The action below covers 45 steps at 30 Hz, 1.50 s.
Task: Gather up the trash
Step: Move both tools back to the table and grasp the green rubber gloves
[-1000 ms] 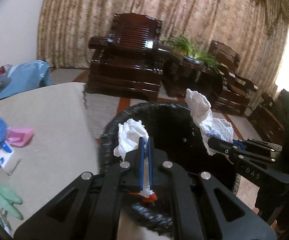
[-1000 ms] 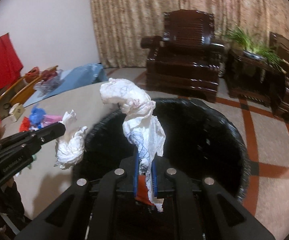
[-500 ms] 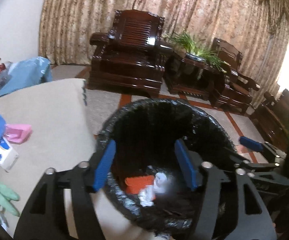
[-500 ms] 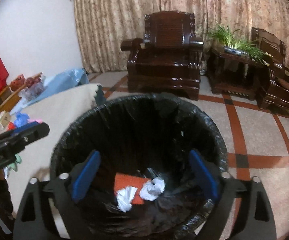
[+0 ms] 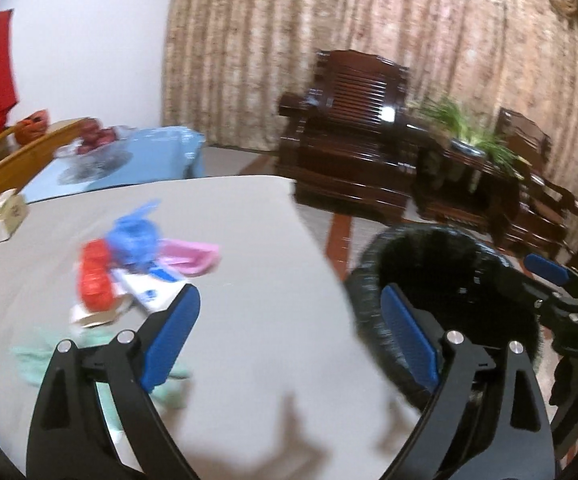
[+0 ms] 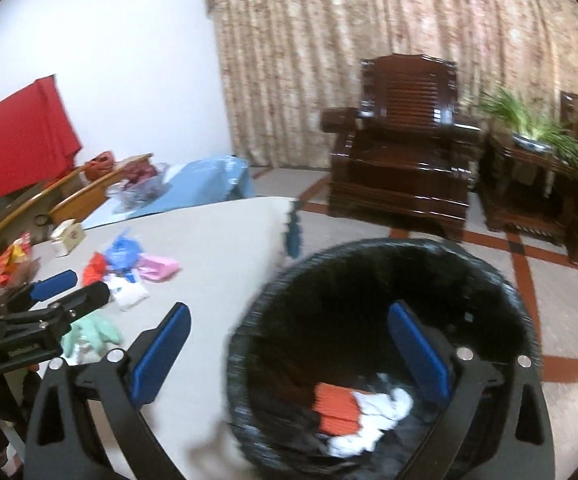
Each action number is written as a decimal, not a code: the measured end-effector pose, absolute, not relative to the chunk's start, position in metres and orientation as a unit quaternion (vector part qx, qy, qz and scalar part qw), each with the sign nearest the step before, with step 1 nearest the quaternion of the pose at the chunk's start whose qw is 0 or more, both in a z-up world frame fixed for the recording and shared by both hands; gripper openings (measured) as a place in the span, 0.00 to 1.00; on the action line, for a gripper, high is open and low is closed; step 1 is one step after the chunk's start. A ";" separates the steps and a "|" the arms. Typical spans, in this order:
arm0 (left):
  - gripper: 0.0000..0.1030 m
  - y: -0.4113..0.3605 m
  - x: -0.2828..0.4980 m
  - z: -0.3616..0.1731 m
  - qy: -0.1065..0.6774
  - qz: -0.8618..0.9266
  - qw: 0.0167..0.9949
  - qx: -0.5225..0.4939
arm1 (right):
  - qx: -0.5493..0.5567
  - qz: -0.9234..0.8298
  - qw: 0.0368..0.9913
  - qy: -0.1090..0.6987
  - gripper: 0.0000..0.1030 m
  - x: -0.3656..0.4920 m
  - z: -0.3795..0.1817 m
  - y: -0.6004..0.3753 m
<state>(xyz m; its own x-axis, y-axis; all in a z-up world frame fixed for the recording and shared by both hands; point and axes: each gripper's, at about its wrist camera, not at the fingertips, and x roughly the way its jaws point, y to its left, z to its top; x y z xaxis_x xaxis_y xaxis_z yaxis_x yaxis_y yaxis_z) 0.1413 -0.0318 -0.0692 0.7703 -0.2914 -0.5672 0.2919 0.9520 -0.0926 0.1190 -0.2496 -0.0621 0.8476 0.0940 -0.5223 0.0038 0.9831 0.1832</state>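
While both empty claws, the left gripper (image 5: 289,330) still opening, gape, the light, soft wrappers (image 5: 137,264) suit pinching at bunched folds.

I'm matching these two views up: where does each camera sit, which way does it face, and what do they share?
Left wrist: on the left gripper, jaws opening and empty, facing the table; right gripper at the right edge.
Right wrist: on the right gripper, open, above the trash bin; left gripper at left.
Shared: table litter, bin, armchair.
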 end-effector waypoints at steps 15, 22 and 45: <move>0.87 0.112 0.116 -0.083 0.317 0.002 0.948 -0.009 | 0.044 0.143 0.948 0.282 0.94 0.166 -0.078 -0.115; 0.85 0.146 0.118 -0.110 0.342 0.027 0.939 -0.026 | 0.032 0.170 0.939 0.297 0.89 0.183 -0.099 -0.070; 0.23 0.153 0.151 -0.151 0.383 0.000 0.922 -0.061 | 0.007 0.208 0.918 0.337 0.79 0.209 -0.126 -0.018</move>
